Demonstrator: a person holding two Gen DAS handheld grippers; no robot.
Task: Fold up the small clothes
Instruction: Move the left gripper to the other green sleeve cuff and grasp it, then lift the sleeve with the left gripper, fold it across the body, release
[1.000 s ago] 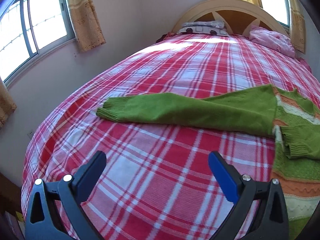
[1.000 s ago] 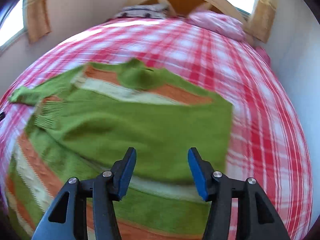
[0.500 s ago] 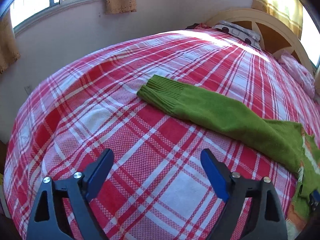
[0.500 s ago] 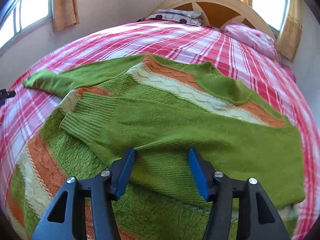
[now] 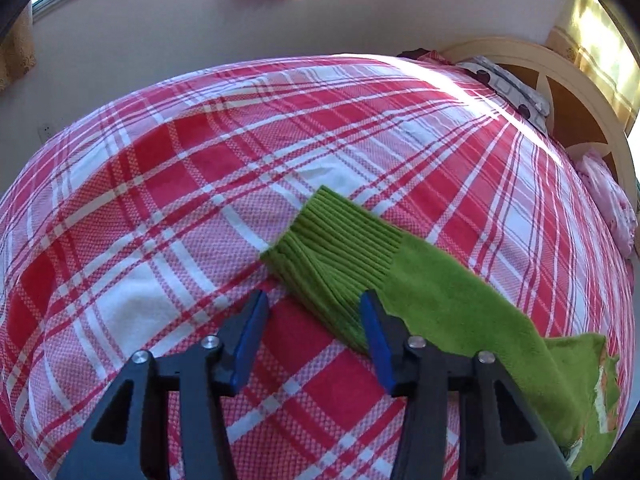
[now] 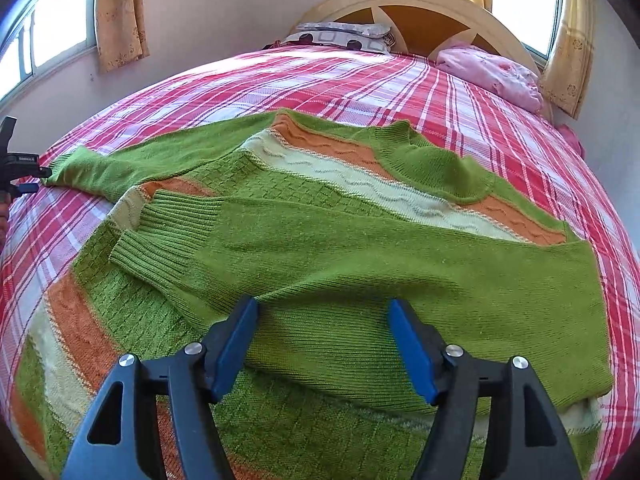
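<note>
A green knit sweater (image 6: 304,196) with orange and cream stripes lies flat on the red plaid bed (image 5: 168,200). One sleeve (image 6: 360,264) is folded across its body, and my right gripper (image 6: 322,308) hovers just over it. Its jaws are opening with no cloth pinched between them. The other sleeve stretches out to the left and ends in a ribbed cuff (image 5: 332,248). My left gripper (image 5: 314,312) is at that cuff with its jaws closing. The cuff's near corner lies between the pads, which do not press on it. In the right wrist view, the left gripper (image 6: 38,179) shows at the far left.
A cream headboard (image 6: 420,12) stands at the far end with a patterned pillow (image 6: 340,36) and a pink pillow (image 6: 492,72). A wall with windows and yellow curtains (image 6: 120,12) runs along the bed's left side. Bare plaid sheet surrounds the sweater.
My left gripper swept in toward the outstretched sleeve's cuff, rolled, and narrowed its jaws. My right gripper dropped closer to the folded sleeve and widened slightly.
</note>
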